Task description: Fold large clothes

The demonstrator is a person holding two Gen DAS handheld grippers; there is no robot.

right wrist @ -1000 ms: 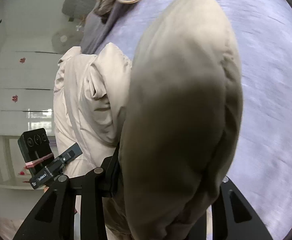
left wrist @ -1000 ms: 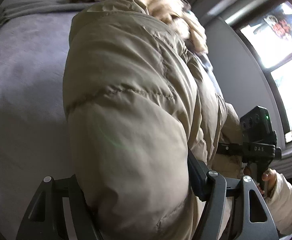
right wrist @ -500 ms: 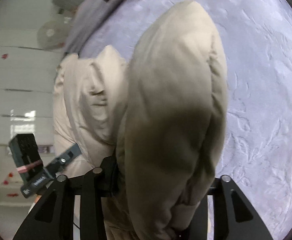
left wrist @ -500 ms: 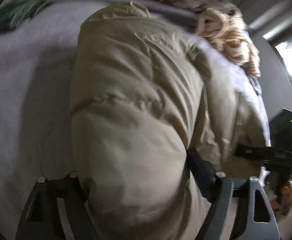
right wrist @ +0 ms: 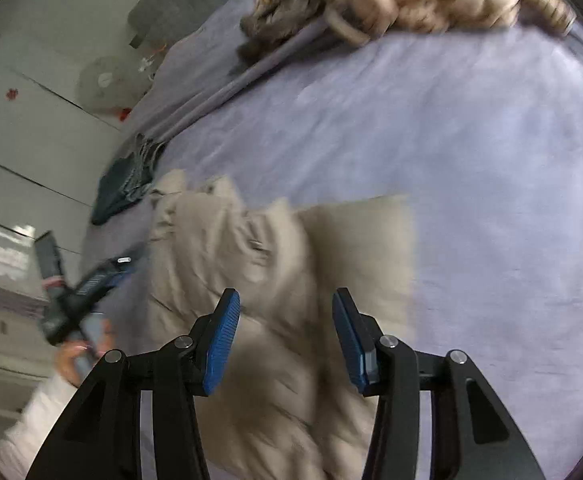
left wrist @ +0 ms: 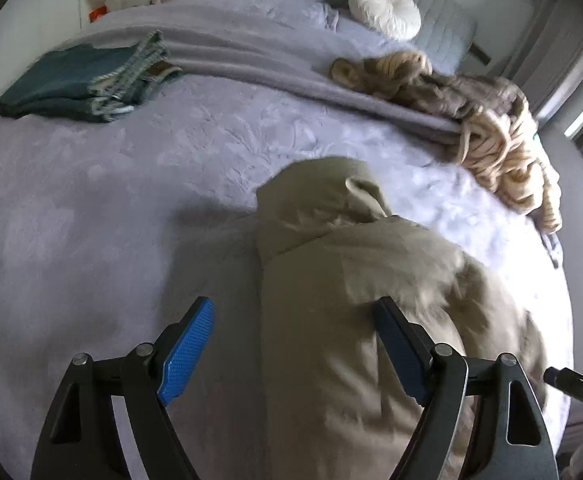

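The beige puffer jacket (left wrist: 371,320) lies on the lavender bedspread (left wrist: 91,220), just beyond both grippers. The left gripper (left wrist: 295,344) and right gripper (right wrist: 285,336) stand spread, pads pressing nothing.

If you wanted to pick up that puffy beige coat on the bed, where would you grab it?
Probably the puffer coat's protruding hood end, approached from above. It rises in a narrow hump off the bedspread, so fingers could likely straddle it better than the broad, bulky body.
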